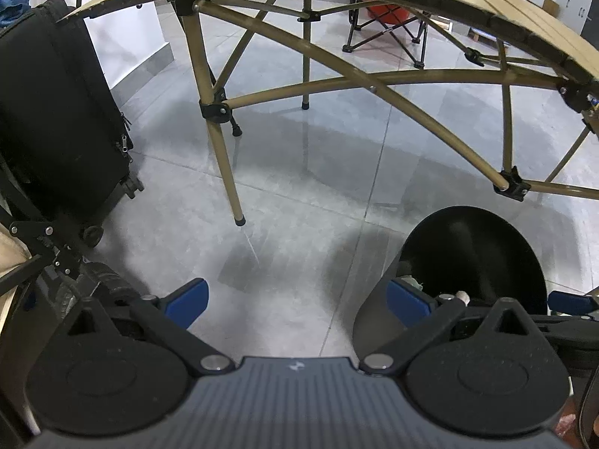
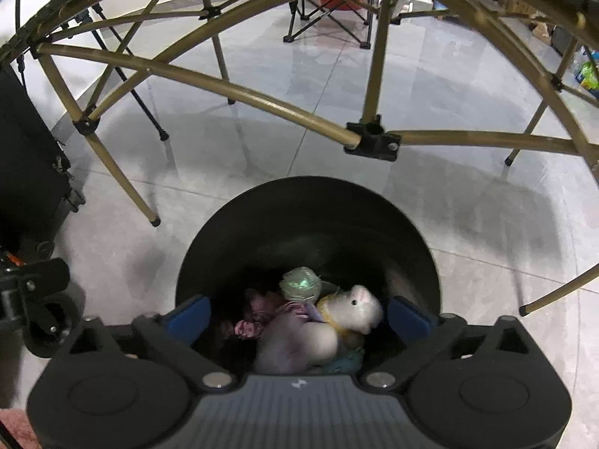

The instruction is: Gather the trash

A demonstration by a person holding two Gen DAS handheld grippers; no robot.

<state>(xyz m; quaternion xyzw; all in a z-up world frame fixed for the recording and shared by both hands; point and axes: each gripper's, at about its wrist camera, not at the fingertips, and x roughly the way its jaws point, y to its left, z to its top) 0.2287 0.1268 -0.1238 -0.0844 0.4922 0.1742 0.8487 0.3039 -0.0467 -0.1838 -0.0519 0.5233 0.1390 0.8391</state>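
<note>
Black and round, the one bin (image 2: 307,224) stood on the floor just below the right hand-held gripper (image 2: 299,314), jaws spread and empty over several crumpled wrappers (image 2: 299,288) inside. Best to lift straight up, clear of the rim. Beside it, the left hand-held gripper (image 1: 295,299) gaped empty too.

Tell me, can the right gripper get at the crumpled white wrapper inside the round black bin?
Probably yes. The right gripper hangs open right over the round black bin, whose top has no lid, and the crumpled white wrapper lies on top of the pile between its fingers.
</note>
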